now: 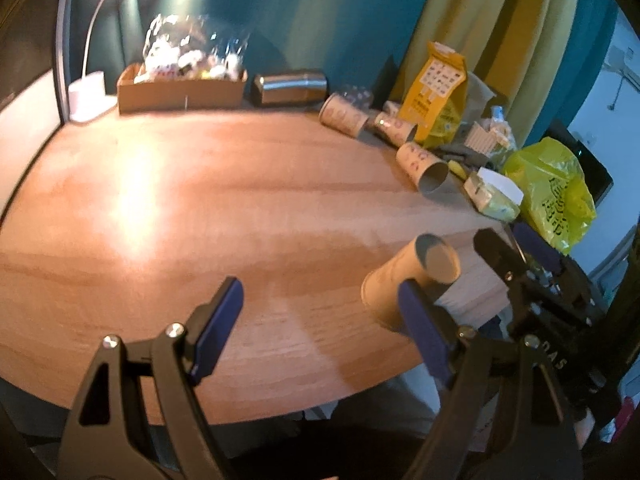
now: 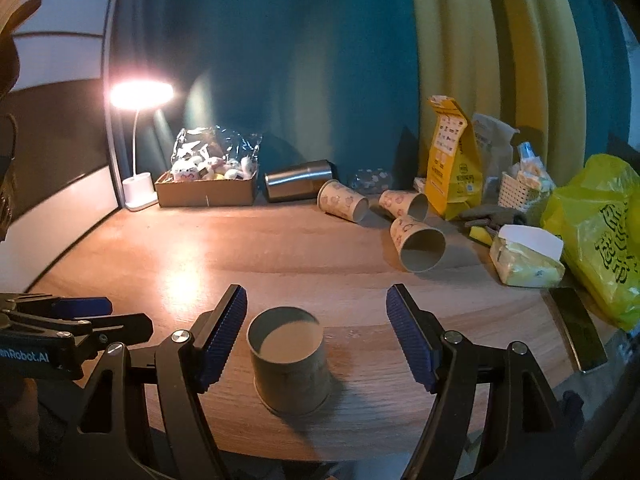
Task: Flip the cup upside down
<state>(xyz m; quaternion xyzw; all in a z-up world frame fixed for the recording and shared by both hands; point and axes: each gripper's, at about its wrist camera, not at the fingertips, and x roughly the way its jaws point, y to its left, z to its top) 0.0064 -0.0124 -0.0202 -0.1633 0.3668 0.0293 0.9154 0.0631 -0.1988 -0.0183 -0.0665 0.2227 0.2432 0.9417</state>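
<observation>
Two blue ribbed pads on the left tongs (image 1: 320, 326), spread wide over a smooth wooden table (image 1: 180, 216); paper cup (image 1: 408, 276) just right, base up. Right tongs (image 1: 516, 250) beside it, also spread.

From the right wrist: right tongs (image 2: 316, 338) released, flanking the plain tapered cup (image 2: 290, 366), mouth down on the table. Three printed cups (image 2: 418, 244) lying behind, near a yellow bag (image 2: 600, 236).

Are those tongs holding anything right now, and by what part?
Nothing is held. The right tongs stand open around the upside-down cup without touching it, and the left tongs are open and empty.
</observation>
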